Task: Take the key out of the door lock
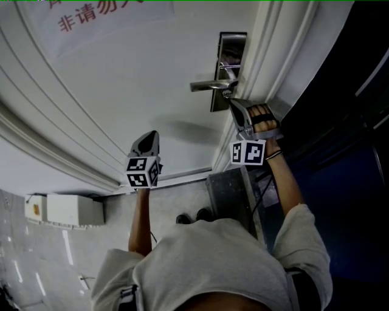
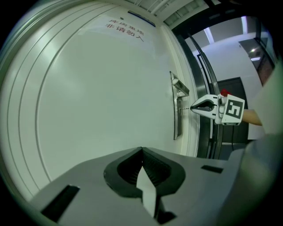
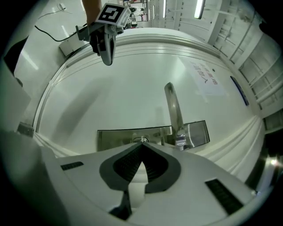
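The small silver key (image 3: 143, 139), pinched in the shut grey right gripper (image 3: 142, 144), is best pulled straight out of the shiny metal lock plate (image 3: 115, 137); the grey left gripper (image 2: 141, 149) is shut and empty.

The door (image 1: 121, 91) is plain white, with red lettering (image 1: 97, 15) at upper left. The lock plate (image 1: 231, 54) is shiny silver. The left cube (image 1: 143, 172) and right cube (image 1: 248, 153) carry black-and-white squares. The shirt (image 1: 213, 261) is grey.
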The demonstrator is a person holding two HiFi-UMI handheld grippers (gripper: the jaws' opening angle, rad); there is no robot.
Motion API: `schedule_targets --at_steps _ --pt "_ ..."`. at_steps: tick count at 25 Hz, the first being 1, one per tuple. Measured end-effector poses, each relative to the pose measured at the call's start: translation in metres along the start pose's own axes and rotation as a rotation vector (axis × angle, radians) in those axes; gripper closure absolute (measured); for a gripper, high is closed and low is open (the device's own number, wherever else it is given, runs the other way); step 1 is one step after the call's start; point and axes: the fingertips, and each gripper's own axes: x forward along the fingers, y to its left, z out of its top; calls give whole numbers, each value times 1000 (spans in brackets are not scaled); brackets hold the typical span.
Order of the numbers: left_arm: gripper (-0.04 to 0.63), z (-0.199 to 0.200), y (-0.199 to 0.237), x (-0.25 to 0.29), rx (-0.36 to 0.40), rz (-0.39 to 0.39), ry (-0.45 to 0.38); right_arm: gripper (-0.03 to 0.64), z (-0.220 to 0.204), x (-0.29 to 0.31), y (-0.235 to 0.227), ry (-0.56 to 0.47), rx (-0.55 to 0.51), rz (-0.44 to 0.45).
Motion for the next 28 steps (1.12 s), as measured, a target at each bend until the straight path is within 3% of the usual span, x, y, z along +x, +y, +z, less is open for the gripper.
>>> schedule_targets --at_steps 7,9,11,21,28 --pt "577 2 -2 8 6 -17 -9 577 1 4 6 -6 -15 2" --pt "577 2 -1 9 6 -18 -8 459 -1 7 7 4 -19 11" --pt "577 2 -2 10 6 -21 -4 427 -3 10 7 15 -22 10" --pt "577 1 1 14 11 -25 6 432 -5 29 7 35 -70 -6" --pt "577 0 8 13 -5 -18 3 530 0 38 4 35 -71 -19"
